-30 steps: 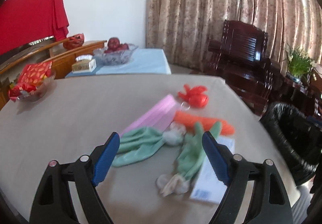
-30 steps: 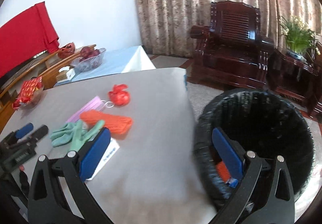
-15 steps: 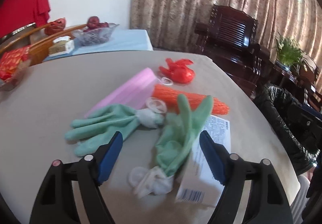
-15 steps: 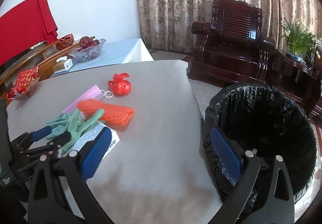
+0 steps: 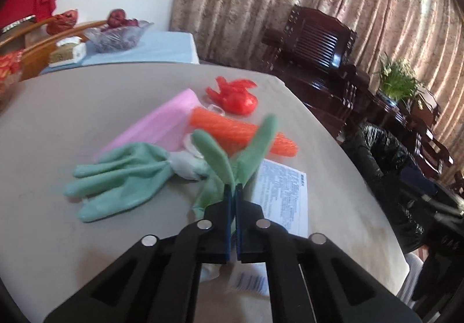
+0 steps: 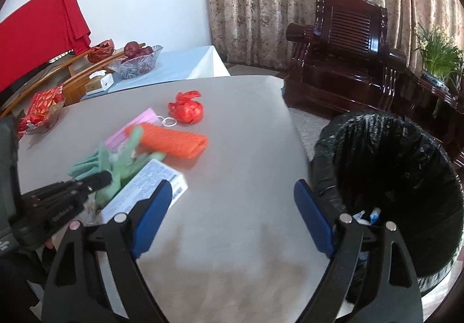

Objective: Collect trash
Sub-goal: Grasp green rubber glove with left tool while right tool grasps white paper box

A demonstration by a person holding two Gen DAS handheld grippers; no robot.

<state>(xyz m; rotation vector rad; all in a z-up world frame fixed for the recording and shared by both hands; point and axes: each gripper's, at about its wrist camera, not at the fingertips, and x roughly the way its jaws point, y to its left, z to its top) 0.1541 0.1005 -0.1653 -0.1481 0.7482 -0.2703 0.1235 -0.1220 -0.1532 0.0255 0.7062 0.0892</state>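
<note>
My left gripper [image 5: 231, 188] pinching green glove [image 5: 252, 146]; right gripper [image 6: 232, 204] closing, nothing between; bin [image 6: 406, 154] at 2 o'clock.

Both wrist views (close) share table [image 5: 58, 108].

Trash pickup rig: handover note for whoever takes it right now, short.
Left gripper: shut on the nearer green glove, pinched at the table; not lifted yet.
Right gripper: jaws closing with nothing between them, hovering between table edge and black-lined bin.
Left on the table: second green glove, white printed box, orange mesh roll, pink mask, red knotted bag.
Done: a few scraps already in the bin.
Next: carry the glove to the bin, then clear the rest.
</note>
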